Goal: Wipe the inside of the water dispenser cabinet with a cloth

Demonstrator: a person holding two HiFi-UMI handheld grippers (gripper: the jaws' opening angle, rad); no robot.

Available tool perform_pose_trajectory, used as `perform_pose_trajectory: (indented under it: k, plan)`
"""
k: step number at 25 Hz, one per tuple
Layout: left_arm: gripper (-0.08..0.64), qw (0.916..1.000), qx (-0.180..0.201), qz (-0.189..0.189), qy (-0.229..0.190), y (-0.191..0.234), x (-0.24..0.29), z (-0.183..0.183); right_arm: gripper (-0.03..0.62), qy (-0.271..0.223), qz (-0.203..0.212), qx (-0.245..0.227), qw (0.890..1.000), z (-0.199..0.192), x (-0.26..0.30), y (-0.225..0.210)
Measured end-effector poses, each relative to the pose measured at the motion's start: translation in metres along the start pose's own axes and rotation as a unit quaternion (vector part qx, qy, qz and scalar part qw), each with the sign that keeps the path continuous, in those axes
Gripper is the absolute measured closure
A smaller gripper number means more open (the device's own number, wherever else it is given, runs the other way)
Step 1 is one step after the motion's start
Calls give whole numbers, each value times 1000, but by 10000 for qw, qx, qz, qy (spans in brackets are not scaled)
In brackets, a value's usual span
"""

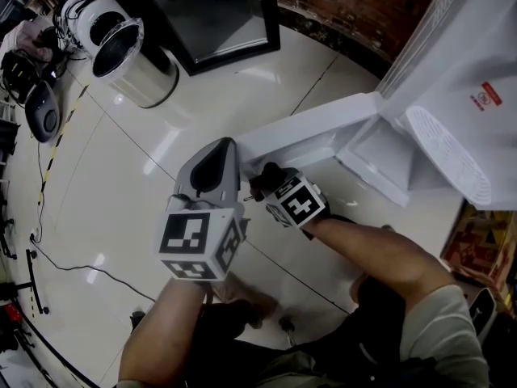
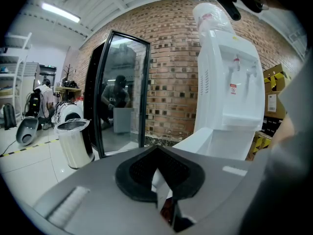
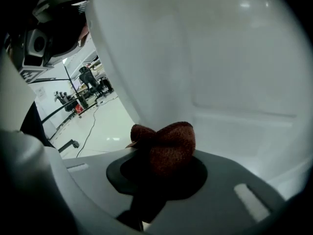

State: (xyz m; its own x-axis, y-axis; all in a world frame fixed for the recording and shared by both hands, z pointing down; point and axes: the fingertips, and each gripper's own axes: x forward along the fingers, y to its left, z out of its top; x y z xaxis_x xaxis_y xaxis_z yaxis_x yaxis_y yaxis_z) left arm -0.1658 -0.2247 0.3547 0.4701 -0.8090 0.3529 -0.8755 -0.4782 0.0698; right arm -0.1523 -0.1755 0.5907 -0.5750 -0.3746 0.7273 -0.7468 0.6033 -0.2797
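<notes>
The white water dispenser stands at the right, its lower cabinet door swung open toward the left. My right gripper is shut on a bunched dark red cloth, just in front of the door. In the right gripper view a smooth white inner panel fills the space right behind the cloth. My left gripper is shut, its tip at the door's free end. In the left gripper view its jaws meet, with the dispenser beyond. The cabinet opening is mostly hidden.
A steel bin with a liner stands at the upper left beside a dark glass-door cabinet and a brick wall. Gear and a cable lie on the glossy tiled floor. Boxes sit to the dispenser's right.
</notes>
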Motion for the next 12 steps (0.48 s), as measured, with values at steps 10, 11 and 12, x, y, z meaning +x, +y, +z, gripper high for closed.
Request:
perform_pose_trajectory:
  k: [10,11,12]
  plan:
    - [560,10000,4,27,-32,-1,-1,0,505,-446,-686,627,9947,9,-12,-54]
    - [560,10000,6,34,-35,0,-1,0,505,-446,-717,633,9944,8,-12,-56]
    - [560,10000,7,40,-35,0,-1,1,505,-444,-745,645,9941,8,-12,-59]
